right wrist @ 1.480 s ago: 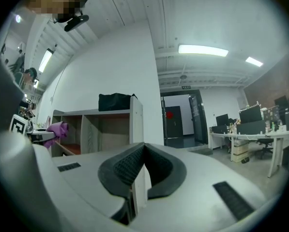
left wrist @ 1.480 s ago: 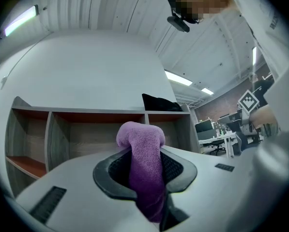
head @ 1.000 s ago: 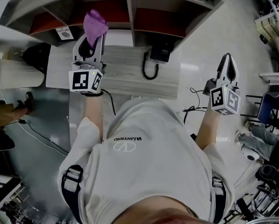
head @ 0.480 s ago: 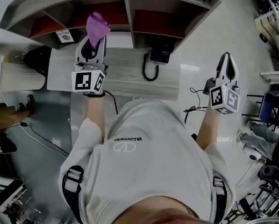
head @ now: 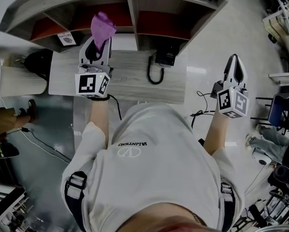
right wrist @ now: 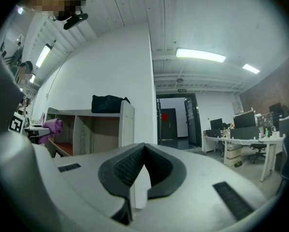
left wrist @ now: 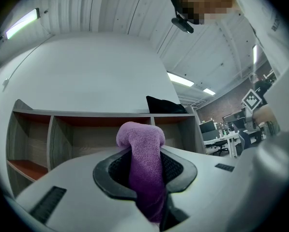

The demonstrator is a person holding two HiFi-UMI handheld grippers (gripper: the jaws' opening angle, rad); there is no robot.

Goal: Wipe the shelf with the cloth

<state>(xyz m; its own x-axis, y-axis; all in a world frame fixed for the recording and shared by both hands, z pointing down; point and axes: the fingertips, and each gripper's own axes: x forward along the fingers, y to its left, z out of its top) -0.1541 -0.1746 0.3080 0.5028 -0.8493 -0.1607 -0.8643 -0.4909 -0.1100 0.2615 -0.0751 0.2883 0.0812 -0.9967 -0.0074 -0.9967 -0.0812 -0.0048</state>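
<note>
My left gripper (head: 98, 38) is shut on a purple cloth (head: 102, 28), whose bunched top sticks out past the jaw tips in front of the shelf unit (head: 134, 11). In the left gripper view the purple cloth (left wrist: 143, 166) hangs between the closed jaws, with the shelf unit's (left wrist: 103, 114) open compartments straight ahead. My right gripper (head: 235, 64) is held off to the right over the floor, shut with nothing in it. From the right gripper view the shelf unit (right wrist: 126, 124) stands to the left, and the jaws of the right gripper (right wrist: 143, 149) meet at their tips.
A grey wooden desk (head: 129, 79) stands under the shelf unit, with a black cable (head: 155, 71) and a black device (head: 166, 53) on it. A black bag (left wrist: 164, 105) lies on top of the shelf unit. A small sign (head: 67, 36) leans in the left compartment. Office desks and chairs (right wrist: 241, 139) stand far right.
The left gripper with the cloth has edged slightly forward and right, toward the shelf. The right gripper has stayed still.
</note>
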